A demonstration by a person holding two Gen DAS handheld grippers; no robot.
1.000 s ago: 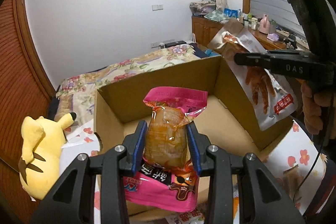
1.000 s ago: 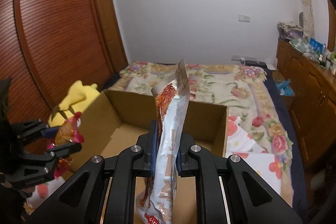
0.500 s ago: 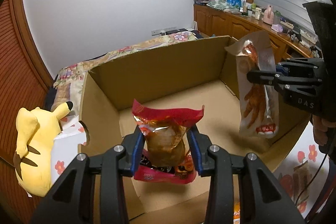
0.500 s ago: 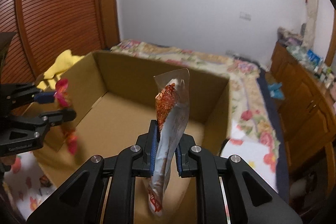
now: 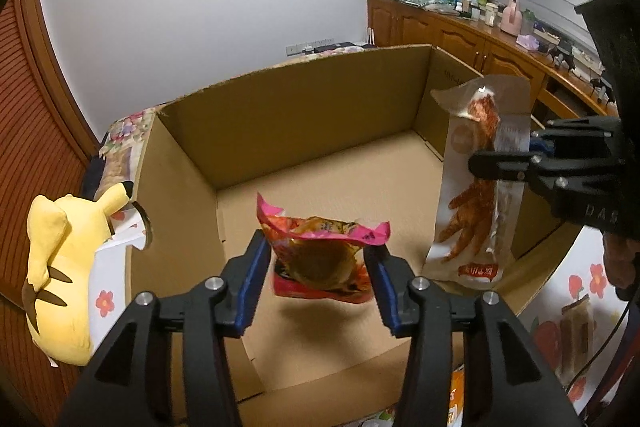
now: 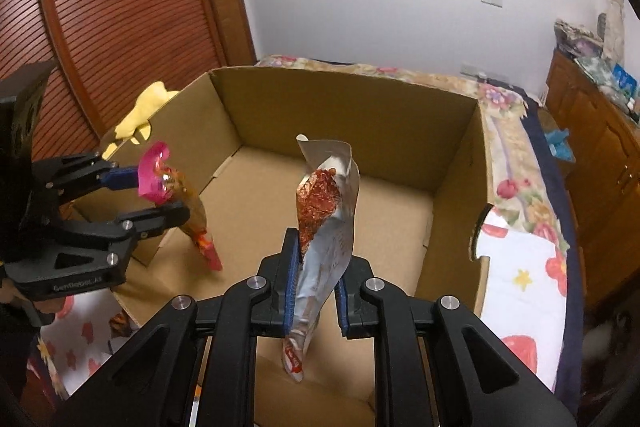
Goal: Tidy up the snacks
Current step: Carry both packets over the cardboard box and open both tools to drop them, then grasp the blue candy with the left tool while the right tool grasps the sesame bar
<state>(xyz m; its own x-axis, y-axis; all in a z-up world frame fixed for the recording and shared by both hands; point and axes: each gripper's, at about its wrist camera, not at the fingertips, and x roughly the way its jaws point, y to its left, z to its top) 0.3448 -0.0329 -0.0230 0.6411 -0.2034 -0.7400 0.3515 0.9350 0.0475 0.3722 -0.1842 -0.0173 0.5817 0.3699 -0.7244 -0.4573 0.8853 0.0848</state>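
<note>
1. Cardboard up front: looking down into an open box (image 5: 280,99) on a flowered cloth (image 6: 520,267), with nothing lying on its floor yet. Calling that zero snacks properly stowed so far.
2. Got the pink pack (image 5: 320,251) hanging low over the near-left part of the box floor, between the pads of the left gripper (image 5: 316,247). Just been spreading those jaws, with the pack tipping forward in the gap. Reads as a drop under way rather than a grip.
3. Got the white pack (image 6: 326,211) pinched upright in the right gripper (image 6: 316,259), squeezed together on its lower half, over the near-right part of the box. Not let go yet.
4. Guessing at what's left: release both packs, then fetch whatever else lies outside the box.
5. Hard to judge: whether the pink pack touches a pad, and how close to the floor either pack hangs.
6. Cut off or murky:
   - only a sliver of something orange (image 5: 456,387) at the near edge, below the box
   - can't tell whether the brownish shapes on the cloth to the right are packs or just print
   - no view of the box's near wall behind the grippers
   - only a scrap of the yellow plush (image 5: 60,267) from the right camera
</note>
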